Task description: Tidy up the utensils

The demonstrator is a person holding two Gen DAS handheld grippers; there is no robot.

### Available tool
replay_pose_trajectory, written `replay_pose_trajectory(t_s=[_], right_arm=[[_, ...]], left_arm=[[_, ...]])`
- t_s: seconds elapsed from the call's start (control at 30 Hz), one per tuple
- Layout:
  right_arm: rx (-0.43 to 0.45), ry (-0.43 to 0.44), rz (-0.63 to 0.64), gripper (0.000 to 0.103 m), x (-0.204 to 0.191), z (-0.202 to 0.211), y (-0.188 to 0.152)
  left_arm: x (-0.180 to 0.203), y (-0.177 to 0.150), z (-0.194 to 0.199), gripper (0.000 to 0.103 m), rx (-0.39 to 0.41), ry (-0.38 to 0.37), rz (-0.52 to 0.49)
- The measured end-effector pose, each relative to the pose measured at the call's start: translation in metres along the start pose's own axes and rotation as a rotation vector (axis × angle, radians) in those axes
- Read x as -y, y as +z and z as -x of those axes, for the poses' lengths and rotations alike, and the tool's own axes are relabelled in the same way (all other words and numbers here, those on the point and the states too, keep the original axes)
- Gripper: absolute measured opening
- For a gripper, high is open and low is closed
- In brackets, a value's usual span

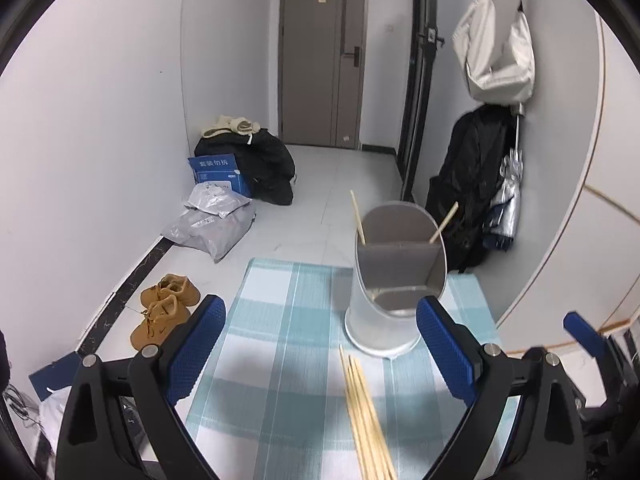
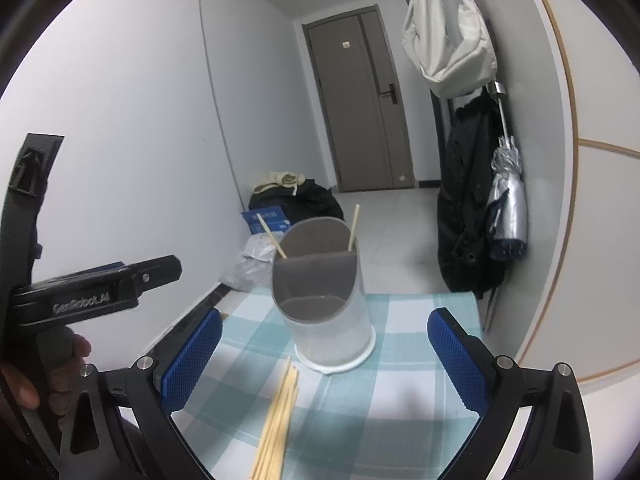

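A frosted white utensil holder (image 1: 384,304) with a grey divider stands at the far end of the table with the blue checked cloth (image 1: 280,320). Two wooden chopsticks (image 1: 357,218) lean in its back compartment. A bundle of several loose chopsticks (image 1: 366,416) lies on the cloth in front of it. My left gripper (image 1: 320,344) is open and empty, above the bundle. In the right wrist view the holder (image 2: 328,312) stands ahead, with the bundle (image 2: 278,420) below. My right gripper (image 2: 324,356) is open and empty.
The left gripper's body (image 2: 96,292) sits at the left of the right wrist view. On the floor lie brown shoes (image 1: 164,308), grey parcels (image 1: 216,220) and a black bag (image 1: 260,164). Bags and an umbrella (image 1: 508,200) hang by the curved wall on the right.
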State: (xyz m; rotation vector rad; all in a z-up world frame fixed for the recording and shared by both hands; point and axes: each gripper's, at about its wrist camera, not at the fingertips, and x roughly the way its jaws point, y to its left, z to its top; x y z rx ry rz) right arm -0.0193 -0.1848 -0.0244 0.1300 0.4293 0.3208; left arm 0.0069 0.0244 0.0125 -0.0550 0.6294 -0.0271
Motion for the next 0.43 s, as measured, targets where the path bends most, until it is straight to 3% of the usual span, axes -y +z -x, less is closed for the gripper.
replay_pose_trajectory(t_s=[0.2, 0.43], right_arm=[[-0.015, -0.03, -0.026, 0.103, 0.008, -0.003, -0.009], [-0.025, -0.044, -0.026, 0.103, 0.009, -0.004, -0.014]], left_arm=[[0.001, -0.014, -0.007, 0.094, -0.039, 0.041, -0.026], [0.001, -0.025, -0.013, 0.094, -0.049, 0.027, -0.019]])
